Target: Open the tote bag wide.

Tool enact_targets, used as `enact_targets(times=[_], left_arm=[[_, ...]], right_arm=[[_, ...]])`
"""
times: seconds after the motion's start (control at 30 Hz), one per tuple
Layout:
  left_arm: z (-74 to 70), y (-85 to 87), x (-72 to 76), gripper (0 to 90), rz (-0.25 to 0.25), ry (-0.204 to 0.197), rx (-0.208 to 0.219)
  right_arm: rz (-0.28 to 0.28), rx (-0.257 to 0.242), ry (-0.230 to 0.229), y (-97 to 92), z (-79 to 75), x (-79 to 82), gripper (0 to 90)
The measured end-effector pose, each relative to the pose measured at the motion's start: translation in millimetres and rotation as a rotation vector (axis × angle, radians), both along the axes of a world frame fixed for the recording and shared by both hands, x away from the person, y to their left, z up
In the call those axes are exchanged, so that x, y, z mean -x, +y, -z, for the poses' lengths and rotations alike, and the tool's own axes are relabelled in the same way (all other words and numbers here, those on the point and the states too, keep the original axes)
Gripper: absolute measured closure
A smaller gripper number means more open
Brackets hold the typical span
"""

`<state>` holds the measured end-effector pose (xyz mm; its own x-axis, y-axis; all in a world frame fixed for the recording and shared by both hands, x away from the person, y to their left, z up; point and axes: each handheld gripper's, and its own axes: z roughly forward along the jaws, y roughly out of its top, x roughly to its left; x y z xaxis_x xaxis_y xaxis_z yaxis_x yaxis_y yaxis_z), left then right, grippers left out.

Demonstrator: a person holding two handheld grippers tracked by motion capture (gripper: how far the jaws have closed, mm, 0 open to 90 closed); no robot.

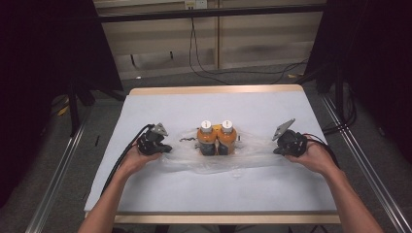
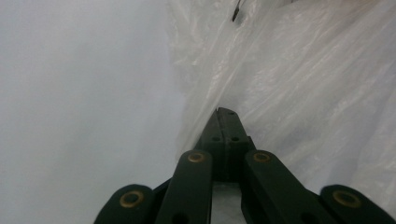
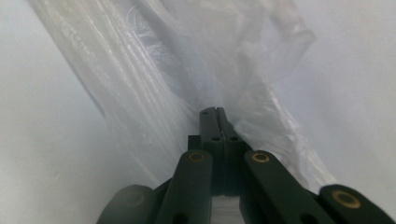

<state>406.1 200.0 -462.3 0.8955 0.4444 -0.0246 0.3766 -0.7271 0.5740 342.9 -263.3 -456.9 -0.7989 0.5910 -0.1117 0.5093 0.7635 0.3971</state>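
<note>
our forearms come in low, and we have the left gripper (image 1: pixel 154 141) and right gripper (image 1: pixel 288 141) each clamped on an end of the clear plastic bag (image 1: pixel 252 154). two orange bottles (image 1: pixel 216 137) stand mid-table inside it. bagging looks done; we judge lifting or closing remains.

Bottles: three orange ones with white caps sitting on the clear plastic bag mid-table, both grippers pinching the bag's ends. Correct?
Not quite: there are two orange bottles, not three, as the high view shows. The rest holds: white caps, standing on the clear plastic bag mid-table, with the left gripper and right gripper each shut on an end of it.
</note>
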Motion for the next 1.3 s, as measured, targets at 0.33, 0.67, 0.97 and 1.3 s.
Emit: enact_targets(times=[0.33, 0.67, 0.97, 1.3], left_arm=[[-27.4, -6.9, 15.1, 90.0, 0.013, -0.047, 0.196], [-46.9, -41.1, 46.5, 90.0, 0.097, -0.075, 0.286], [-29.6, -87.7, 58.3, 90.0, 0.125, -0.049, 0.294], [-15.3, -117.8, 59.6, 90.0, 0.111, -0.075, 0.276]], right_arm=[[0.005, -0.238, -0.048, 6.3, -10.0, 2.4, 90.0], [-0.024, -0.412, -0.101, 17.8, -29.3, 6.9, 90.0], [-0.058, -0.439, -0.118, 55.4, -39.0, -24.6, 90.0], [-0.078, -0.418, -0.045, 83.8, -22.4, -50.8, 90.0]])
